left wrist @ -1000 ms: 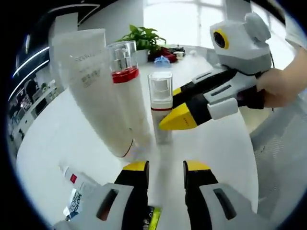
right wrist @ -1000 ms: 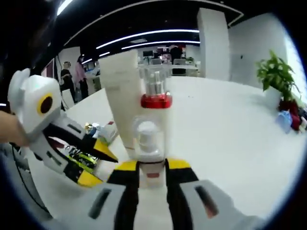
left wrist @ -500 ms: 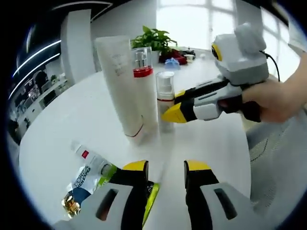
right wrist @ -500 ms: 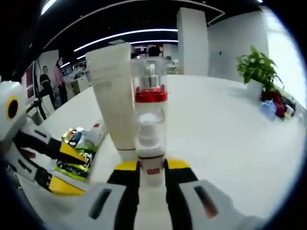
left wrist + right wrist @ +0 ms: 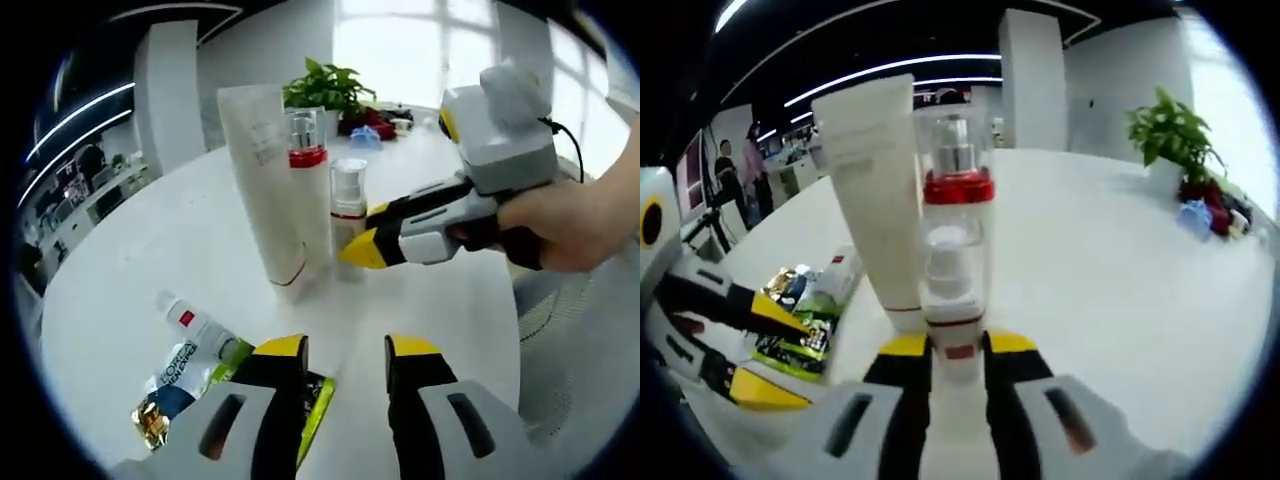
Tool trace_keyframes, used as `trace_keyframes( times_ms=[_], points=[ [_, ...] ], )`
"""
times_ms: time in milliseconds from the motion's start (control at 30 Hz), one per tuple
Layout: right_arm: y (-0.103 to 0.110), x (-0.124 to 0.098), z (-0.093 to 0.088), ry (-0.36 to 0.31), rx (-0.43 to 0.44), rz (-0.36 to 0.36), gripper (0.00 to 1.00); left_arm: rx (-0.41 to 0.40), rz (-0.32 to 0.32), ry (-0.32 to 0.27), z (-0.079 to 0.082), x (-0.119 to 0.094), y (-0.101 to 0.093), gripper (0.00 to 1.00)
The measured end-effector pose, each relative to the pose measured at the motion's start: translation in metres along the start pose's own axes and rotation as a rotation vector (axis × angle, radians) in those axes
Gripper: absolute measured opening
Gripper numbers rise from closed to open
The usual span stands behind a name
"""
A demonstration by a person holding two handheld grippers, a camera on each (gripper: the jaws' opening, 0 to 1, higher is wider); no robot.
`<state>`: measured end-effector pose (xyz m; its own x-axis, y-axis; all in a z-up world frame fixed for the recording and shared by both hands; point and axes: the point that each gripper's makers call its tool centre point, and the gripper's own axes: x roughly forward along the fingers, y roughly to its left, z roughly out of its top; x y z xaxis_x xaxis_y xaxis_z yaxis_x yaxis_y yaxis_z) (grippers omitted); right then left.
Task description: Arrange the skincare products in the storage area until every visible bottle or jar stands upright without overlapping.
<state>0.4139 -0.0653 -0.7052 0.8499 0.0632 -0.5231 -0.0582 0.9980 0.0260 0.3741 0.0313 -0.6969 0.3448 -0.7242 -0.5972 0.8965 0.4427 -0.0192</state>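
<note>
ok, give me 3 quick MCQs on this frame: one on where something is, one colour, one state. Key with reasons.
1. Where are the lying products in the left gripper view?
A. Behind the plant
B. On the table near the left gripper, apart from the standing group
C. On top of the white tube

2. What colour is the collar on the tall pump bottle?
A. Red
B. Blue
C. Green

3. What is the right gripper doing?
A. Open, away from everything
B. Shut on the white tube
C. Shut on the small pump bottle

Key: 1 B, the lying products rest beside the left gripper. 2 A, the tall pump bottle has a red band. 3 C, the right gripper clamps the small pump bottle, which stands upright.
</note>
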Motion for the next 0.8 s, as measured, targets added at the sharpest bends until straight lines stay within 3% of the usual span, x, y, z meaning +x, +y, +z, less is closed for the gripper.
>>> trace_keyframes(
  times_ms=[467, 800],
  points=[
    [0.002, -0.013, -0.002, 0.007, -0.039, 0.052, 0.31, -0.063, 0.043, -0.004, 0.005, -0.012, 0.001, 0.41],
    [0.016, -0.032, 0.0, -0.01, -0.123, 0.146, 0.51, -0.156, 0.109, -0.024, 0.003, -0.033, 0.004, 0.54]
  ],
)
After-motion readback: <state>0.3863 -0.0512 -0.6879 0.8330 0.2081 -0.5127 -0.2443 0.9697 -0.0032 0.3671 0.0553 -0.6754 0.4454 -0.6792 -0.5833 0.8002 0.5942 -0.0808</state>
